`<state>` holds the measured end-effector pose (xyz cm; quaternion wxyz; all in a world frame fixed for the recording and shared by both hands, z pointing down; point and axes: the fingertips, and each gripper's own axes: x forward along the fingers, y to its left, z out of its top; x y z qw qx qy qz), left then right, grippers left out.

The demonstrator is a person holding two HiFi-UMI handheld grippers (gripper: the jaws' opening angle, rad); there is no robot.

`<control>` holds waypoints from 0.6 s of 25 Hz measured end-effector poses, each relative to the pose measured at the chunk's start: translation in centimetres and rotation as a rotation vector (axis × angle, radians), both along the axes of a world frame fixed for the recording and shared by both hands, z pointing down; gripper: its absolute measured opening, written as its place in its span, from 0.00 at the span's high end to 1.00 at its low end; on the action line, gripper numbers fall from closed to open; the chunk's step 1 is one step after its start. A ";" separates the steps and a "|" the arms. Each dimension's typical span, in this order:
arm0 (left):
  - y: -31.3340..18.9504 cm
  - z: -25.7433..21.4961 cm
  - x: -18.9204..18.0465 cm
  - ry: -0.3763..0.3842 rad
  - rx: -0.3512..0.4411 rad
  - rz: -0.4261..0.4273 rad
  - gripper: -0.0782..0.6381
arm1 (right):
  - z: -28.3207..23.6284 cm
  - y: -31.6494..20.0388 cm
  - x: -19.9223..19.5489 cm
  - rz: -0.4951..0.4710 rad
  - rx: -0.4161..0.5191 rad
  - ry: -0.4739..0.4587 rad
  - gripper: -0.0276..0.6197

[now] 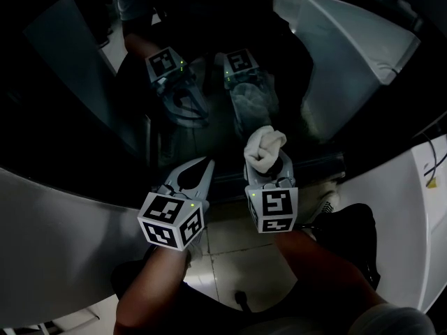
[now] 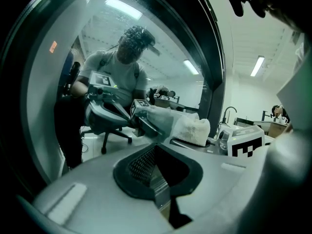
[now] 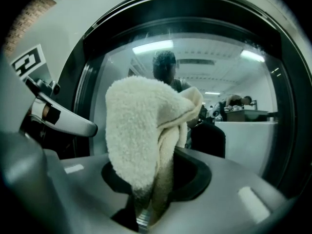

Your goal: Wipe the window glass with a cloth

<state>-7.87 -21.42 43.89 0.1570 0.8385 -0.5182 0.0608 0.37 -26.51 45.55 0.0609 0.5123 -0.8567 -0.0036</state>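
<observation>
The window glass (image 1: 84,117) is a dark round pane that mirrors both grippers. My right gripper (image 1: 264,165) is shut on a bunched white cloth (image 1: 263,147), which stands up from its jaws close to the pane. In the right gripper view the cloth (image 3: 146,130) hides the fingertips of the right gripper (image 3: 151,182), with the glass (image 3: 243,91) just behind. My left gripper (image 1: 204,165) is beside it on the left, tips together, holding nothing. In the left gripper view the left gripper (image 2: 156,147) points at the glass (image 2: 63,82), and the cloth (image 2: 192,129) shows to the right.
A pale curved frame (image 1: 63,236) runs round the pane at lower left and right. A white panel (image 1: 349,40) shows at upper right. Tiled floor (image 1: 230,243) and a shoe (image 1: 325,202) lie below. The glass reflects a person and a lit room.
</observation>
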 end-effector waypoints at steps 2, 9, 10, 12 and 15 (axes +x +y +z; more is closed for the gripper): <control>0.1 0.1 0.0 -0.003 -0.003 -0.003 0.87 | 0.0 0.0 0.0 0.010 0.005 -0.002 0.76; 0.1 0.1 0.0 -0.013 0.000 -0.022 0.87 | -0.8 1.9 -4.0 -0.174 0.065 0.028 0.76; 0.1 0.0 0.1 -0.014 0.002 -0.024 0.87 | -1.2 2.3 -4.8 -0.208 0.080 0.035 0.75; 0.1 0.0 0.2 -0.015 0.003 -0.027 0.87 | -1.7 2.7 -5.8 -0.249 0.104 0.043 0.75; -0.2 0.2 0.1 -0.017 0.000 -0.034 0.87 | -1.9 2.4 -6.1 -0.250 0.107 0.029 0.75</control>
